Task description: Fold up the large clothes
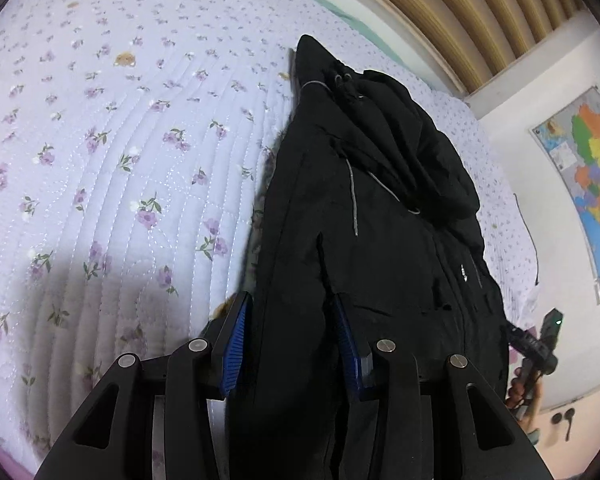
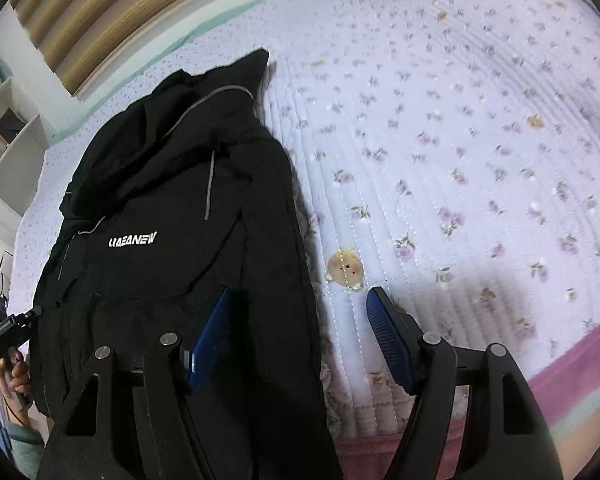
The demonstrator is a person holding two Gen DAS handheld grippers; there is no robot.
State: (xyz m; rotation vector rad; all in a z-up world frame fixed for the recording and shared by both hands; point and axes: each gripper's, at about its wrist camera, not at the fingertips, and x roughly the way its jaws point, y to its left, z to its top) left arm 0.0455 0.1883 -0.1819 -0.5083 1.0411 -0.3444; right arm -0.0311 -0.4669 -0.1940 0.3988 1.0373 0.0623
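Lying folded on floral quilt [image 1: 120, 160] — black jacket [image 1: 360, 220]; left gripper [image 1: 290, 344] jaws agape astride hem, right gripper [image 2: 300, 332] jaws agape, empty; wall map [image 1: 592, 184] beyond.

The jacket [image 2: 168, 216] is showing solid black, with grey drawcords and white lettering across it. The quilt [image 1: 112, 168] under it is wearing pale lavender, scattered with small purple flowers on green stems and a few tan bear faces. The hand-held gripper [image 1: 290, 344] is showing black arms and ribbed blue pads [image 1: 234, 354]. The headboard [image 1: 460, 12] is running in tan slats.
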